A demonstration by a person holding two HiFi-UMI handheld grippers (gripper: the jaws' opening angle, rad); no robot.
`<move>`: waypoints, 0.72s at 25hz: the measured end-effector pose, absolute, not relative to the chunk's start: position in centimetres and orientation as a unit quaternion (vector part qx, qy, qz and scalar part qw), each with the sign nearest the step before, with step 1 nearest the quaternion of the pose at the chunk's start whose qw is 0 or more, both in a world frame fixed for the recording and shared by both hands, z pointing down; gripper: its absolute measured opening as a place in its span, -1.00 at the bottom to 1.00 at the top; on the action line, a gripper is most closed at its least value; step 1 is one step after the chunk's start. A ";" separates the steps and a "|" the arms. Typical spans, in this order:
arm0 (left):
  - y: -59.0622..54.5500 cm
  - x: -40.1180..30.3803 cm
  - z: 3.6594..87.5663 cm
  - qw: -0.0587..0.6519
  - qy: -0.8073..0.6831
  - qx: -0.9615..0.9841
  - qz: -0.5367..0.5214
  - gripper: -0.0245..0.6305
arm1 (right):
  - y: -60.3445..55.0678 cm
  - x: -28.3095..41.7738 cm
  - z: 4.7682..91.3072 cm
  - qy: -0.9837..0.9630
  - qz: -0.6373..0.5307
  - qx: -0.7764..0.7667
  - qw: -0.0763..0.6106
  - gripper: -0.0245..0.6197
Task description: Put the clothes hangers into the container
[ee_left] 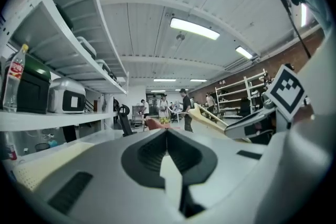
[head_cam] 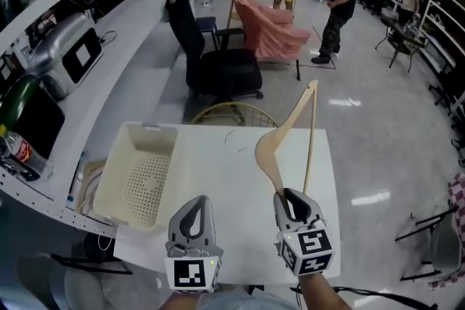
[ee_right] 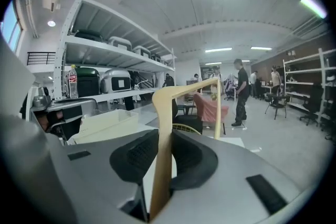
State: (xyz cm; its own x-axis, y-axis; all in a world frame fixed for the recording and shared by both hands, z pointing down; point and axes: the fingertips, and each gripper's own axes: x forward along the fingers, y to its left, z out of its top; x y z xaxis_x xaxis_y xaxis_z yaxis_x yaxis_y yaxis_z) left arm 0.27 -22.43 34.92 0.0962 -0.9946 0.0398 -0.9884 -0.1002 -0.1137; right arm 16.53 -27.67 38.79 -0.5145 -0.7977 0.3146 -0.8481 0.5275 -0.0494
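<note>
Right gripper [head_cam: 289, 198] clamps one end of the hanger [head_cam: 261, 151], held over the table [head_cam: 232, 229], length pointing away; the container [head_cam: 109, 181] sits to its left, nearer the closed, empty left gripper [head_cam: 195, 210].

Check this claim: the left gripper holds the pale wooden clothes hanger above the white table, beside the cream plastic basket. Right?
Wrong gripper: the right gripper holds the pale wooden clothes hanger, as the right gripper view shows. The rest stands.
</note>
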 end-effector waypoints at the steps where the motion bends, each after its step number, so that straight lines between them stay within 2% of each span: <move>1: -21.6 0.4 34.3 0.033 0.673 -0.737 -0.050 -0.89 | -26.9 16.7 38.0 -0.867 0.094 0.473 0.123 -0.66; 9: -16.6 3.2 30.9 0.079 0.682 -0.726 -0.034 -0.89 | -22.8 19.0 34.7 -0.881 0.067 0.459 0.091 -0.66; 18: -11.1 3.1 32.4 0.068 0.708 -0.700 -0.058 -0.89 | -18.5 18.3 36.8 -0.898 0.084 0.421 0.096 -0.66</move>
State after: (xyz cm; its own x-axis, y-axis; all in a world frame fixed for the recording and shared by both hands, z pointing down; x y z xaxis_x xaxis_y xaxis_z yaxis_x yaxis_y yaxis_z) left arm 3.11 -11.07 32.42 -0.0098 -0.9998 -0.0156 -0.9842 0.0124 -0.1768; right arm 18.30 -18.49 36.83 -0.6275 -0.7395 0.2438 -0.7720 0.6317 -0.0709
